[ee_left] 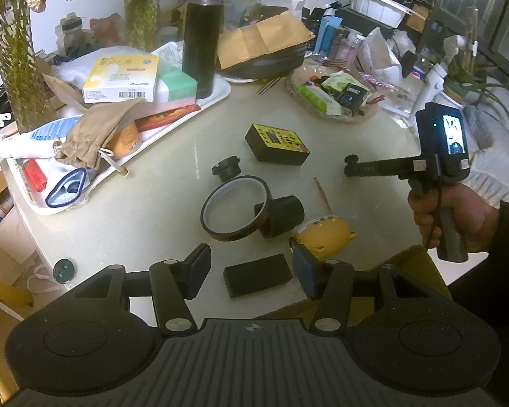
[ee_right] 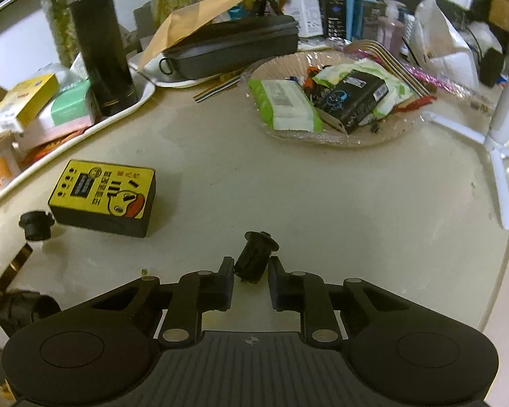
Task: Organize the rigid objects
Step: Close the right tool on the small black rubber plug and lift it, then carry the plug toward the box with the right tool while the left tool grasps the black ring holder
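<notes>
Right wrist view shows my right tongs (ee_right: 251, 273) clamped on a small black flanged plastic plug (ee_right: 254, 254), held over the bare middle of the pale worktop (ee_right: 288, 196). A black box with a yellow label (ee_right: 101, 196) lies toward the left edge. My left tongs (ee_left: 251, 271) stand half open, holding nothing, above a flat black rectangular block (ee_left: 258, 278) near the front edge.

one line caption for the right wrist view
Right gripper shut on a small black plug above the table.
</notes>
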Available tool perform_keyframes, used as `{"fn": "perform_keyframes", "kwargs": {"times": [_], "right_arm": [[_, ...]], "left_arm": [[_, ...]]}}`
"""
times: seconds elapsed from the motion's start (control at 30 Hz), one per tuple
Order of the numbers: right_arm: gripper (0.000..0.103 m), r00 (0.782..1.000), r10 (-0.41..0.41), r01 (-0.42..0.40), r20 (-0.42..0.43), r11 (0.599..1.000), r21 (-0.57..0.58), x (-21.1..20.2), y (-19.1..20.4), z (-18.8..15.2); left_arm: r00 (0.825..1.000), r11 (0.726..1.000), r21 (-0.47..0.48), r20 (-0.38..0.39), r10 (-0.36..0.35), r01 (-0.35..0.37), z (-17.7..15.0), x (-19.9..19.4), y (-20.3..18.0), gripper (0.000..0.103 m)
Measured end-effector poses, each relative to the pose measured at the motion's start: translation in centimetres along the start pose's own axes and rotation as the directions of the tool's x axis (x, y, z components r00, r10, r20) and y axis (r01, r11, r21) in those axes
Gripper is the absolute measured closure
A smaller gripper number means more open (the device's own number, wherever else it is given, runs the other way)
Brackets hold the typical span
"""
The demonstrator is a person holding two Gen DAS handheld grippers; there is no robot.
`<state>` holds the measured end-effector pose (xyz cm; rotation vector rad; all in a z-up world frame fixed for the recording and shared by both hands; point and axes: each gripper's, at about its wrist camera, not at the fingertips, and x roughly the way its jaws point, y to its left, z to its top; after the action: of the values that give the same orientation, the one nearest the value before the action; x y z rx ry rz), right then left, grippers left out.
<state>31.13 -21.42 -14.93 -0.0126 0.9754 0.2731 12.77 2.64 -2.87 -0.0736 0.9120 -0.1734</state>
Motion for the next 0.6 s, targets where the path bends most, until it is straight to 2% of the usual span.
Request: {"fn": "perform_keyframes", "kwargs": {"times": [0.23,0.43,0.5,0.6], "right_arm": [[0.08,0.999,0.028,-0.03,-0.023,0.995,-0.093,-0.48,0.85,-0.51],[0.077,0.999,0.034,-0.034,-0.011,0.999,-0.017,0.02,0.4,-0.03],[0.082,1.0,0.028,-0.028,-0.008,1.0,-0.002,0.16,0.38,0.1],[0.082,1.0,0.013,-0.013,-0.011,1.0,0.005,0.15,0.28,0.14]], "left_arm": [[1.0,1.0,0.004,0.008,0.001,-0.001,0.1,-0.08,0.04,0.05],[1.0,1.0,0.007,0.009,0.006,-0.006,0.04,-0.34,0.07,0.05],[1.0,1.0,0.007,0.007,0.011,-0.011,0.06,-0.28,0.23,0.05],[1.0,1.0,0.009,0.004,0.021,-0.021,0.1,-0.21,0.46,0.05]]}}
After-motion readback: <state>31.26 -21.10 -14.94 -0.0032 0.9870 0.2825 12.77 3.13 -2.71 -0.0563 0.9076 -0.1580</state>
